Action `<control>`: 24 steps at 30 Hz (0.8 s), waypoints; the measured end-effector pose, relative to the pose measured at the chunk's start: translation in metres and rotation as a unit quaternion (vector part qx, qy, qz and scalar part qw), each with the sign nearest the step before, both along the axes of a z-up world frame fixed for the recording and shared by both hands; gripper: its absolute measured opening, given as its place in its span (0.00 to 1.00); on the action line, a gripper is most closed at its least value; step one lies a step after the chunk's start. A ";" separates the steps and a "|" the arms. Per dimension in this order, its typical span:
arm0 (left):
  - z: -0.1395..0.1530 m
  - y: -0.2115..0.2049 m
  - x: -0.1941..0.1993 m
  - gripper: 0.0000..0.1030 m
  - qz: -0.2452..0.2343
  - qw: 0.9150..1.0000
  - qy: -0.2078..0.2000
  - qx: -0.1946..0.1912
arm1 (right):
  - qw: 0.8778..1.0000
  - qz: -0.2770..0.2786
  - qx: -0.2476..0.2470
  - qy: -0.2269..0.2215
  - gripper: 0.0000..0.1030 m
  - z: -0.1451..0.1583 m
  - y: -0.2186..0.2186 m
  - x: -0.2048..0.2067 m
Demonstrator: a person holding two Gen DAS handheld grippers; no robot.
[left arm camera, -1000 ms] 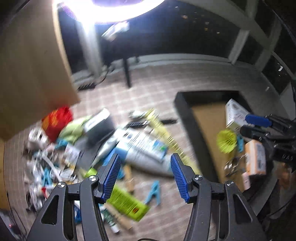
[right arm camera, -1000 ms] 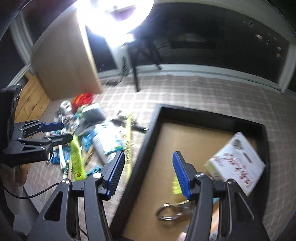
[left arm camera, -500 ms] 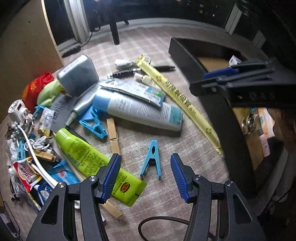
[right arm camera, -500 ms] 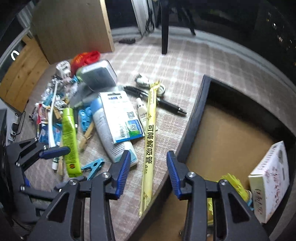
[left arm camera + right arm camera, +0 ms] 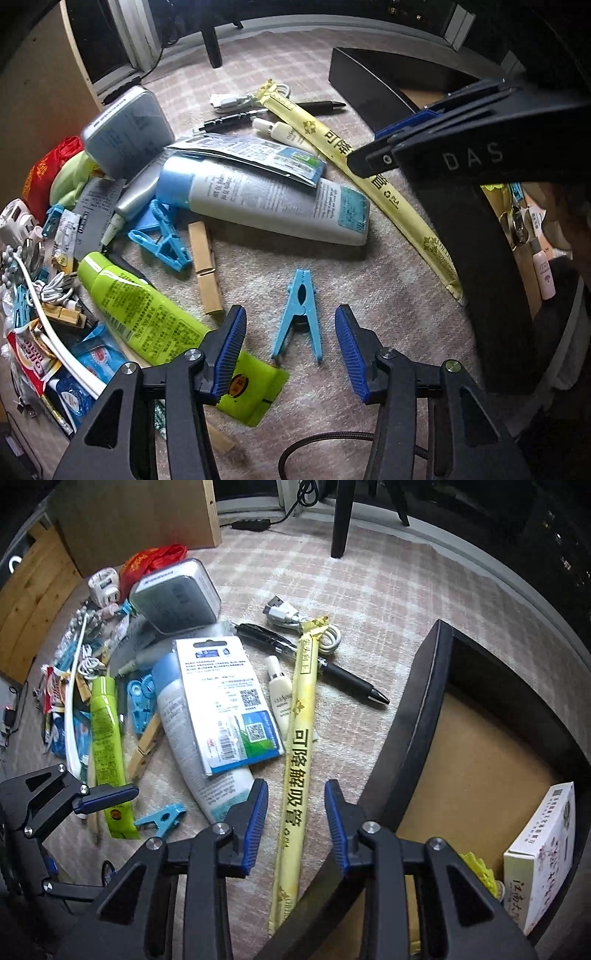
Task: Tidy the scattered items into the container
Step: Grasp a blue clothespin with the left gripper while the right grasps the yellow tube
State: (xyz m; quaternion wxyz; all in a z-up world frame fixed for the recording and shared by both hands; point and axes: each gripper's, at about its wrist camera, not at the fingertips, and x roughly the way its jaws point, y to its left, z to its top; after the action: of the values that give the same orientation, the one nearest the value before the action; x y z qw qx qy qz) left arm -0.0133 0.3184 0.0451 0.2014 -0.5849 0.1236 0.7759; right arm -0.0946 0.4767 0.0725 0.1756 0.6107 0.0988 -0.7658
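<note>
Clothespin of light, stiff blue plastic lies on the rug between the spread fingers of the empty left claw; grip its narrow body. Right claw, open too, straddles the flimsy yellow straw packet near the black container.

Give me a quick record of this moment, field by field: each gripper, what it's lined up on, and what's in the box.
left gripper: open, empty
left target: blue clothespin, flat on the carpet between the fingers
right gripper: open, empty
right target: yellow straw packet, beside the box wall
box: white carton, yellow item
</note>
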 end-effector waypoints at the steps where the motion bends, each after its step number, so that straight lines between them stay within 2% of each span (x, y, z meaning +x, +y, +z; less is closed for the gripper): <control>1: -0.001 0.002 0.001 0.45 -0.003 1.000 -0.001 -0.002 | 1.000 0.001 0.007 -0.003 0.28 -0.001 -0.001 -0.001; 8: -0.005 0.007 0.001 0.39 -0.006 1.000 0.000 -0.007 | 0.998 0.026 0.036 -0.039 0.25 -0.009 -0.016 -0.011; 12: -0.003 0.005 0.000 0.30 -0.001 1.000 0.004 -0.006 | 0.996 0.046 0.062 -0.042 0.18 -0.017 -0.031 -0.011; 16: -0.002 0.001 0.000 0.21 0.003 1.000 0.014 -0.007 | 0.997 0.033 0.068 -0.035 0.13 -0.018 -0.031 -0.011; 21: -0.001 -0.001 0.001 0.21 0.016 1.000 0.010 -0.001 | 0.999 -0.012 0.001 -0.045 0.11 -0.004 -0.014 -0.013; 24: 0.002 -0.005 0.000 0.20 0.030 0.999 0.003 0.015 | 0.998 -0.035 -0.033 -0.033 0.11 0.009 -0.004 -0.010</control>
State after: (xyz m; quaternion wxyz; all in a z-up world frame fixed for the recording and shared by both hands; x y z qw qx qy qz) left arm -0.0129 0.3129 0.0476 0.1866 -0.5832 0.0946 0.7850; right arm -0.1047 0.4725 0.0811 0.1715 0.6324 0.0464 -0.7540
